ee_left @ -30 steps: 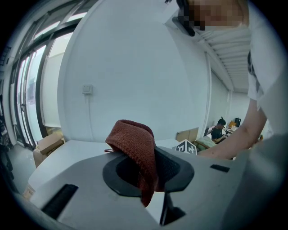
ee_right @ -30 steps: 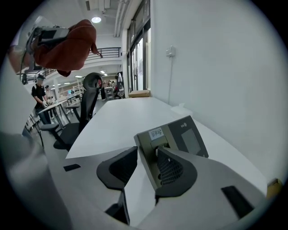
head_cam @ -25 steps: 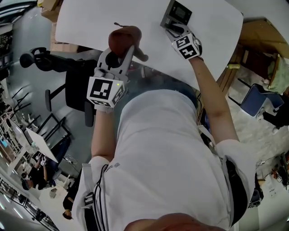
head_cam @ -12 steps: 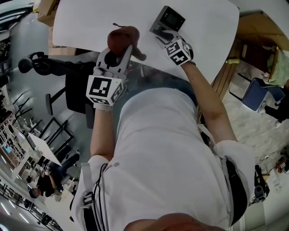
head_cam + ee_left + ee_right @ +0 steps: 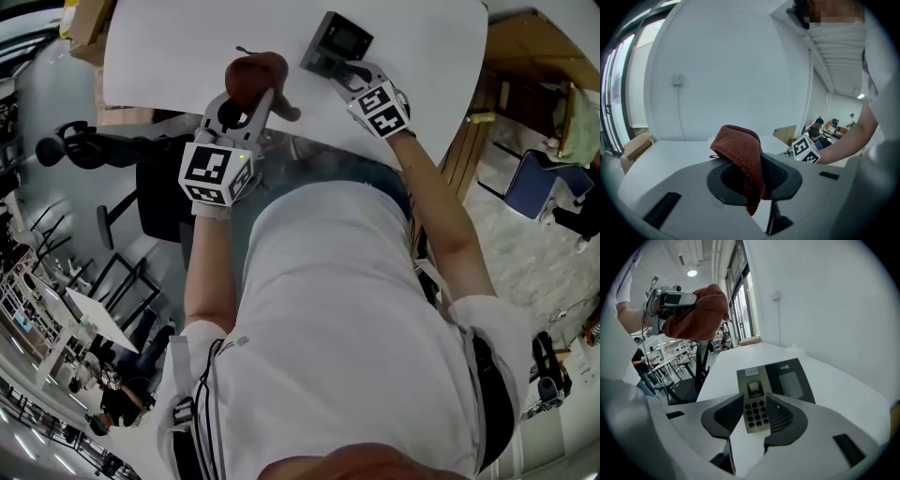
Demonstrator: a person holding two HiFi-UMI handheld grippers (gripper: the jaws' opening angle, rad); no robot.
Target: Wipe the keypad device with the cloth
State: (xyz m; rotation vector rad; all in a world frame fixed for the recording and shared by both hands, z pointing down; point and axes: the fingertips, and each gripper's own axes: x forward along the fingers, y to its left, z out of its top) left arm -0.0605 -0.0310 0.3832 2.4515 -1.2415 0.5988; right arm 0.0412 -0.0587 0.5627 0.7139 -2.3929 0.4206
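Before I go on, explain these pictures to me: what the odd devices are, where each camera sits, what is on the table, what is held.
No robot here: a person holds a two-jaw tool in each hand; the marker cubes belong to the tools. The top-down picture comes from a camera on the person's head. The other two come from cameras riding on each tool, looking along its jaws. The left tool grips a reddish-brown cloth, raised above the white table. The right tool is closed on the keypad end of a grey keypad device with a small screen, on that table.
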